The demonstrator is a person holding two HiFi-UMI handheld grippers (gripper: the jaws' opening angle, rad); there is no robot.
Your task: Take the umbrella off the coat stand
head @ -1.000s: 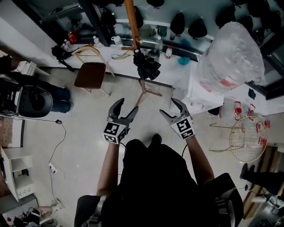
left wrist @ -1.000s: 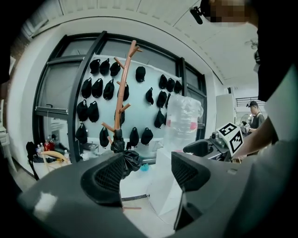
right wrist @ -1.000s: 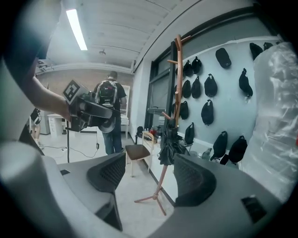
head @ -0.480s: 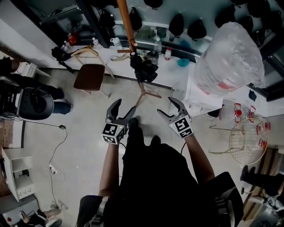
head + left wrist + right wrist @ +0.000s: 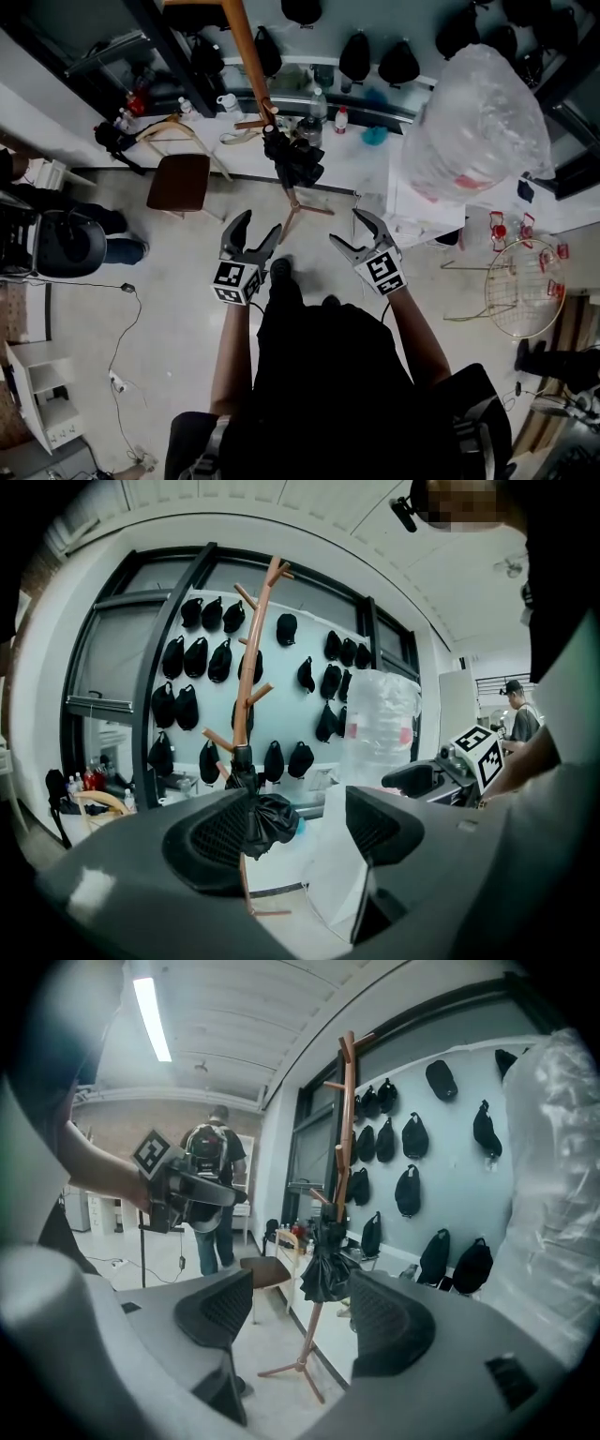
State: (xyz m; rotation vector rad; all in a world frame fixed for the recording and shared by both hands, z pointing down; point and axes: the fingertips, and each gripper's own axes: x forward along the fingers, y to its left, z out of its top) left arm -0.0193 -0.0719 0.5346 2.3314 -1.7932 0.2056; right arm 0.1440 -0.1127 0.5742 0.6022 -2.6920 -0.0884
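Umbrella (image 5: pixel 292 159) hangs on coat stand (image 5: pixel 246 56), beyond both parted hand-held grippers (image 5: pixel 261 223) (image 5: pixel 347 225).

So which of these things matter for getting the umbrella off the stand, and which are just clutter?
Part of the job: black umbrella hanging on the wooden coat stand; left gripper and right gripper, both open and empty.

Just lying about: brown chair, big clear plastic bag, wire basket, dark bags on the wall.

Blk folded umbrella (image 5: pixel 292 159) hangs upright on wooden coat stand (image 5: pixel 247 56).
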